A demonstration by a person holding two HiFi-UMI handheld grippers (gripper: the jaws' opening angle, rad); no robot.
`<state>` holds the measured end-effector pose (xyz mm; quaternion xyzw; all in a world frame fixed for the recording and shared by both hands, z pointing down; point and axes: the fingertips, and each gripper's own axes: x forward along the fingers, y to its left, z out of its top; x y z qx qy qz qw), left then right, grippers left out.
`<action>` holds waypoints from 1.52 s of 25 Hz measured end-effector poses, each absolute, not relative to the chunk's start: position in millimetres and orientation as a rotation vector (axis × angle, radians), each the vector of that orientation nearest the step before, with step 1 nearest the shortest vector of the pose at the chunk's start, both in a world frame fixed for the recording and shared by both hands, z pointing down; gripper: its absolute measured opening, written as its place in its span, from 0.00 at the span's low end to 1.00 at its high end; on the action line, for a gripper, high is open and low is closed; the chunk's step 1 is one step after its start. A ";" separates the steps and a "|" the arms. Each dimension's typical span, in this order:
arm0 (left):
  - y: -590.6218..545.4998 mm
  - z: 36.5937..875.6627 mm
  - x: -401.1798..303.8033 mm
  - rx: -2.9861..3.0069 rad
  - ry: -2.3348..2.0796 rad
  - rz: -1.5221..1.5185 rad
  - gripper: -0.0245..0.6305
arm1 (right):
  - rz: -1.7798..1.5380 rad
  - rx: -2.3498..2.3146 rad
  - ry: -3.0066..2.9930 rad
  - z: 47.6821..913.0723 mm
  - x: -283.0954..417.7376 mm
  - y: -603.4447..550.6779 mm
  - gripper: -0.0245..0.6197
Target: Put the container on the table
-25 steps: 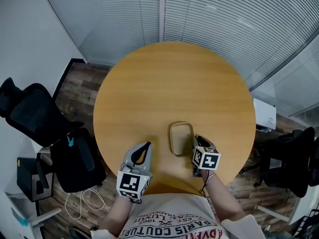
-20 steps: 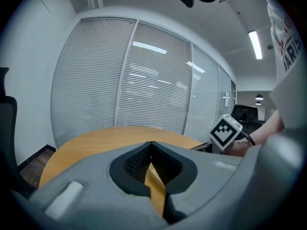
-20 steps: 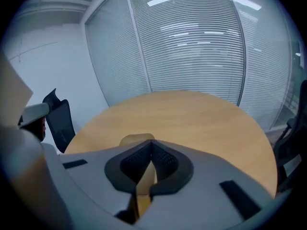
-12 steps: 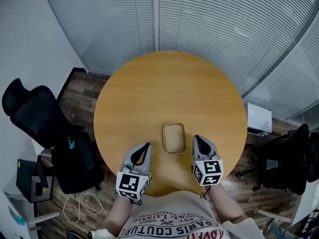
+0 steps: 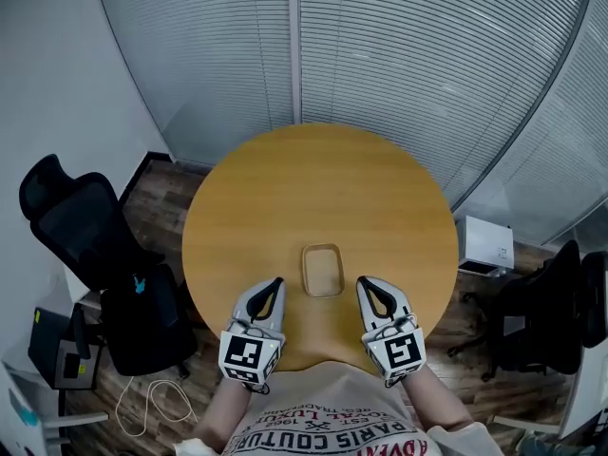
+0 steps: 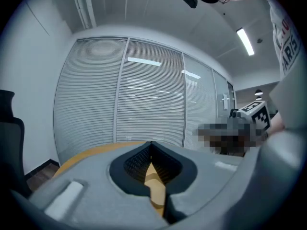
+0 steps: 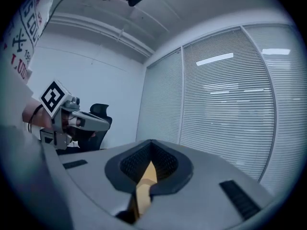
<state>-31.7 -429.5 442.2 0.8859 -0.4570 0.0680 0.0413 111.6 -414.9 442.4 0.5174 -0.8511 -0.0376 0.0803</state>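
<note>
container [image 5: 322, 270]: sitting flat on the round wooden table [image 5: 247, 198], open side facing up, close to the edge nearest the person.
container axis: tan rounded rectangle. Long axis is running straight away from the person toward the blinds [image 5: 399, 55]; one short end is facing the person, the other the far edge.
container vs grippers: lying between the two gripper tips, touching neither.
left gripper [image 5: 276, 282]: jaws are meeting tip to tip with nothing held. In the left gripper view only a sliver of tabletop is showing through the slot behind the tips. It is hovering over the near table edge just left of the container, leaning slightly inward.
right gripper [image 5: 363, 281]: jaws are pressing together at the tips, gripping nothing. The right gripper view is showing the same sliver of tabletop. It is hovering just right of the container, apart from it, also leaning inward.
markers: left marker cube [image 5: 249, 357] and right marker cube [image 5: 399, 350] are showing black-and-white square patterns, carrying no lettering I can read.
writing: shirt [image 5: 332, 430] print is appearing upside down in the head view. "PARIS" and "COUTUR" are readable; the rest is running out of frame. "PARIS" is also showing on the shirt in the left gripper view.
surroundings: a black office chair [image 5: 76, 226] is standing left of the table, a white box [image 5: 484, 245] is sitting on the floor to the right, and a white cable [image 5: 152, 392] is looping on the floor at lower left.
</note>
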 end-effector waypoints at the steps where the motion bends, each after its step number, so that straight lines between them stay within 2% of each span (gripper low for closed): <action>1: -427.0 441.1 -28.9 2.719 -1.396 0.209 0.05 | -0.145 1.551 -2.548 435.9 113.0 -410.6 0.05; 7: -422.2 431.1 -14.1 2.738 -1.404 0.192 0.05 | -0.224 1.623 -2.523 413.6 131.2 -398.6 0.05; 13: -419.3 425.8 -6.8 2.752 -1.410 0.200 0.05 | -0.157 1.682 -2.516 416.9 148.4 -403.8 0.05; 38: -421.4 423.9 -26.3 2.714 -1.454 0.174 0.05 | -0.085 1.652 -2.543 422.1 128.7 -410.6 0.05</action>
